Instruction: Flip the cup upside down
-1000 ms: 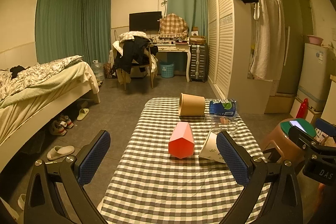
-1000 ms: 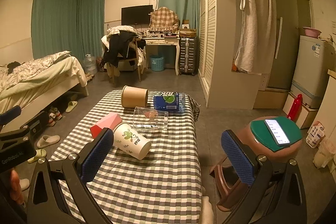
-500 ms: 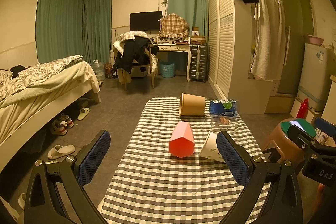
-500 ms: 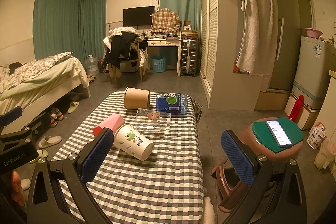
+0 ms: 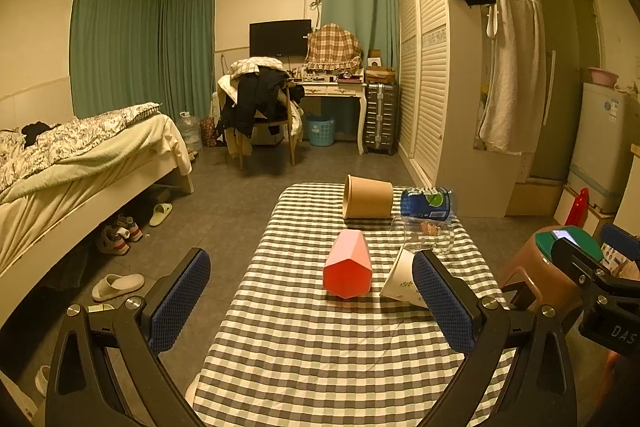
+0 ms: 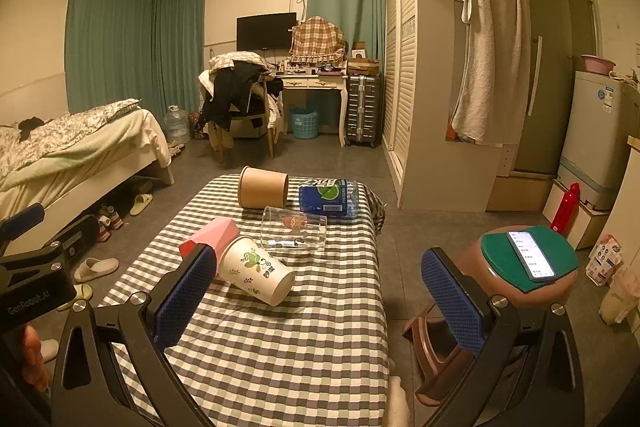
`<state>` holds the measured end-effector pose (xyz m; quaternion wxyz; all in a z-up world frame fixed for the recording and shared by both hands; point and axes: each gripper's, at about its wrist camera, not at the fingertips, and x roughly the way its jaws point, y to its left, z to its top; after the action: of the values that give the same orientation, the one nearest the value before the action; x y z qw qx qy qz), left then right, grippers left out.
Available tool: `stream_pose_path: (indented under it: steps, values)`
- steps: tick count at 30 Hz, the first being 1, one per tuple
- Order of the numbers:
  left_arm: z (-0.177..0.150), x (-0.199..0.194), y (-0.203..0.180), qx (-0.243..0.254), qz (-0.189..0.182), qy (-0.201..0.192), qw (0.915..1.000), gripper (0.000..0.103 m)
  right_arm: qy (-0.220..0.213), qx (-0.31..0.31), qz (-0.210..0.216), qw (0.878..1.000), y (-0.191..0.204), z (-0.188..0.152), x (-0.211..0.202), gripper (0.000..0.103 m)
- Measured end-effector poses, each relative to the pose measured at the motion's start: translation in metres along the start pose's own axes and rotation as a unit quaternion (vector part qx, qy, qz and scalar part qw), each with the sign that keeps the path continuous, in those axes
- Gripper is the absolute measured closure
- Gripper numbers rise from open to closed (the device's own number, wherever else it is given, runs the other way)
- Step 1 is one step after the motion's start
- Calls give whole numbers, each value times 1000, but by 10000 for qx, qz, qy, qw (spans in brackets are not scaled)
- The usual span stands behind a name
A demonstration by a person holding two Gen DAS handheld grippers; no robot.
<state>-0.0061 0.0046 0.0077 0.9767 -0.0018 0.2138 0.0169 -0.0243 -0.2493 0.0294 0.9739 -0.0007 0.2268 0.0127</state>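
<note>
A white paper cup with green leaf print lies on its side on the checked table, mouth toward the near right. It also shows in the left wrist view, partly behind a finger. A pink faceted cup lies beside it, also in the right wrist view. A brown paper cup and a clear glass lie on their sides farther back. My left gripper is open and empty above the near table. My right gripper is open and empty, just short of the white cup.
A blue pack of water bottles lies at the table's far right. A brown stool with a green pad and a phone stands right of the table. A bed is at the left, slippers on the floor.
The right gripper has moved forward and a little left, so the white cup looks nearer and more central. The left gripper has barely moved.
</note>
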Motion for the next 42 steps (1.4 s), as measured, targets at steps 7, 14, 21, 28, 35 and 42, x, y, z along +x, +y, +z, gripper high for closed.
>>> stream_pose_path:
  steps: [7, 14, 21, 28, 35, 42]
  values:
    - [1, 1, 0, -16, -4, 37, 10000, 0, 33, -28, -2, 10000, 1, 0, 0, 0]
    - [1, 6, 1, -27, 11, 90, 10000, 0, 34, -70, 10, 10000, 3, 0, -1, 0]
    - [0, 7, 1, -47, -1, 97, 9999, 0, 14, -81, 17, 10000, 3, 0, -2, 0]
    - [1, 11, 4, -75, 2, 154, 9999, 0, 4, -163, 82, 9998, 7, 4, 2, 0]
    - [11, 34, 14, -113, 93, 283, 9995, 0, 137, -472, 354, 9982, 8, 23, 27, 0]
    - [38, 92, 32, -272, 319, 403, 9983, 0, 304, -993, 653, 9924, 11, 64, 86, 0]
